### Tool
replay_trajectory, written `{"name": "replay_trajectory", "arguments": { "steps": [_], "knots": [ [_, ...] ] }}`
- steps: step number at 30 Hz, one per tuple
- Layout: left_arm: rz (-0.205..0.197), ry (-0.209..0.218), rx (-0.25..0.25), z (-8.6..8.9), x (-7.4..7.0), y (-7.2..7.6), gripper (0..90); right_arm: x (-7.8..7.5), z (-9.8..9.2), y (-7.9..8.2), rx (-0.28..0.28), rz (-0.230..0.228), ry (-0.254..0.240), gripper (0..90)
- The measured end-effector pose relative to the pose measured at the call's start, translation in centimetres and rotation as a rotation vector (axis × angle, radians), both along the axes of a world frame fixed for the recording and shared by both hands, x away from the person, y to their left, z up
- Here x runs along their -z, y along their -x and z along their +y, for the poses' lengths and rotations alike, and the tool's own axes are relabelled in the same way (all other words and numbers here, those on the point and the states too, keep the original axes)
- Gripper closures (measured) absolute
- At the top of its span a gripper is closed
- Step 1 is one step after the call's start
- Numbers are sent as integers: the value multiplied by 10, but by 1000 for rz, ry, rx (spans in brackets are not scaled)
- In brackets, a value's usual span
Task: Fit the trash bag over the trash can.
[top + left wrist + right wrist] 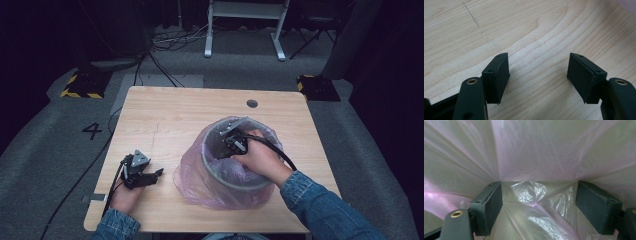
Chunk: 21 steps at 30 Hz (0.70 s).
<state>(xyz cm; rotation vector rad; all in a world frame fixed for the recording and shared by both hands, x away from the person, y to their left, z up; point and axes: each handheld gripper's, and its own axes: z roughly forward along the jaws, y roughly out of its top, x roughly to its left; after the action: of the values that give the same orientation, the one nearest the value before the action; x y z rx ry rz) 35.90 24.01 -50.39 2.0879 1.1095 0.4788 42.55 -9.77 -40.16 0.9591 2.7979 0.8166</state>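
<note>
Round grey bin (216, 171) lined with thin pink plastic bag (192, 181) sits right of centre on wooden tabletop (170, 115). Right claw (537, 202) inside bag, released, film between jaws. Left claw (537, 75) released, near-left over tabletop.

dim surroundings, soft glare, slight blur

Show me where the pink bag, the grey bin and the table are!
pink bag (192, 186), high view, on the crumpled plastic spilling onto the table.
grey bin (239, 183), high view, on its near rim.
table (170, 112), high view, on bare wood.
</note>
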Motion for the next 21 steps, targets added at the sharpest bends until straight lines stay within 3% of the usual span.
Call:
{"name": "replay_trajectory", "arguments": {
  "steps": [3, 7, 17, 21],
  "knots": [
    [0, 1, 0, 0, 0, 0, 341, 4, 0, -1, -11, 43, 9, 208],
    [-1, 0, -1, 0, 0, 0, 341, -2, -2, 1, -30, 49, -11, 220],
    [-1, 0, -2, 0, 0, 0, 341, -55, -22, 10, -1, -46, -235, 233],
    [0, 2, -3, 0, 0, 0, 341, -73, -28, 18, -40, -98, -310, 235]
  ]
}}
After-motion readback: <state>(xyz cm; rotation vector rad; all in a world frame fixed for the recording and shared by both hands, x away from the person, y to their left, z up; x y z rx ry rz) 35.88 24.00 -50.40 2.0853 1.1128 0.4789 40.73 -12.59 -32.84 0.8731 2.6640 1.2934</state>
